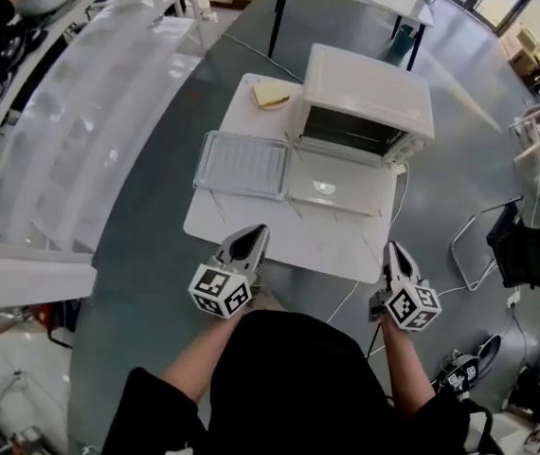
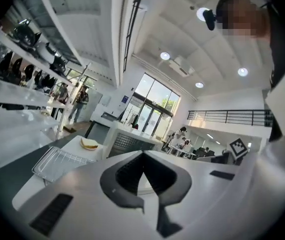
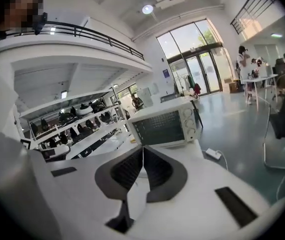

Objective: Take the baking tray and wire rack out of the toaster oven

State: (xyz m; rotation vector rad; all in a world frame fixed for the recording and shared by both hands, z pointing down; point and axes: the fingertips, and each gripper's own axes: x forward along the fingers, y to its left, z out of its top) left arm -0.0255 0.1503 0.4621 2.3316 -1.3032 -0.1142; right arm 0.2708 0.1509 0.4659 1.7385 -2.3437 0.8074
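The white toaster oven (image 1: 365,102) stands at the back of a small white table (image 1: 251,230), and its door (image 1: 341,192) is folded down flat. Left of the door lies the grey baking tray (image 1: 242,164), with the wire rack (image 2: 57,161) resting on it. My left gripper (image 1: 249,245) is raised over the table's near edge, shut and empty. My right gripper (image 1: 395,254) hovers beside the table's near right corner, also shut with nothing in it. The left gripper (image 2: 143,154) points toward the oven (image 2: 130,141). The right gripper (image 3: 143,148) faces the oven front (image 3: 165,124).
A slice of bread (image 1: 272,95) lies on the table's back left corner. A white power cable (image 1: 398,188) runs off the table's right side to the floor. A black chair (image 1: 526,254) stands at the right, long white shelves (image 1: 81,112) at the left.
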